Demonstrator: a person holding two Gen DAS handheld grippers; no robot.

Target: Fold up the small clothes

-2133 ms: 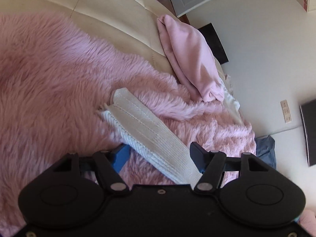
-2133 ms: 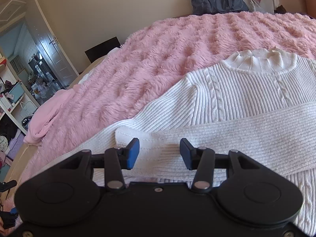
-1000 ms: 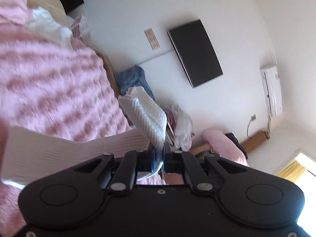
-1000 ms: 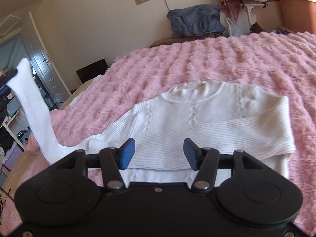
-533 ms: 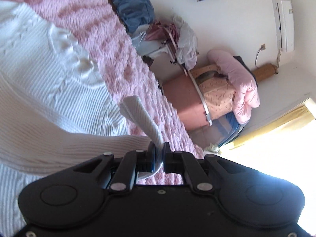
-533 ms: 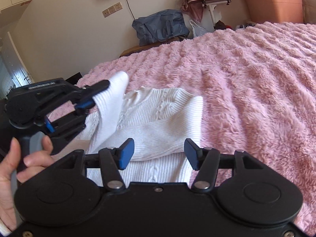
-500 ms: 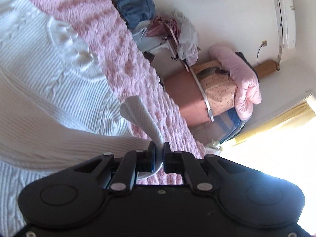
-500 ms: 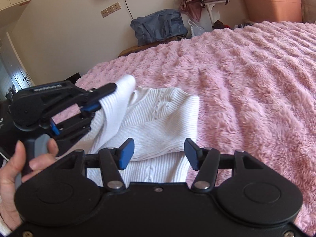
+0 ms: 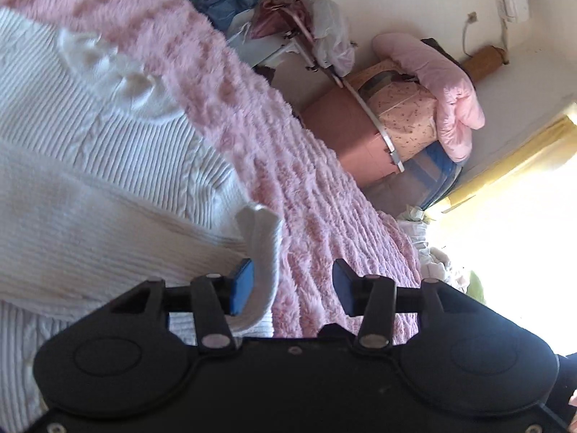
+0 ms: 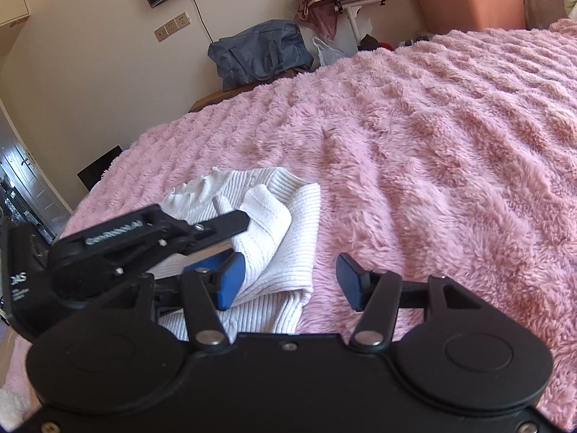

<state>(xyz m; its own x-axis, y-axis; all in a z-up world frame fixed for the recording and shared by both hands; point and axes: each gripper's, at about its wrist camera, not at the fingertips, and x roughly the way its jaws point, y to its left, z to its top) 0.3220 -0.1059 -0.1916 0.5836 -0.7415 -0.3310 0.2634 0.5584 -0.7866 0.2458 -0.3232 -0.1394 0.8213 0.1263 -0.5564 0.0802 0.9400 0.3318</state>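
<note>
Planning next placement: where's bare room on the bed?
Bare pink blanket right of the white sweater, out to the bed's far edge. Crowded on the left: sweater, sleeve cuff, left gripper.

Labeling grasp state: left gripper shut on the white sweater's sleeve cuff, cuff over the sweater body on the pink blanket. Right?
Not quite. The left gripper is open: in the left wrist view its jaws stand wide apart, the sleeve cuff only lying against one finger. The rest holds: the cuff lies over the white sweater on the pink blanket.
</note>
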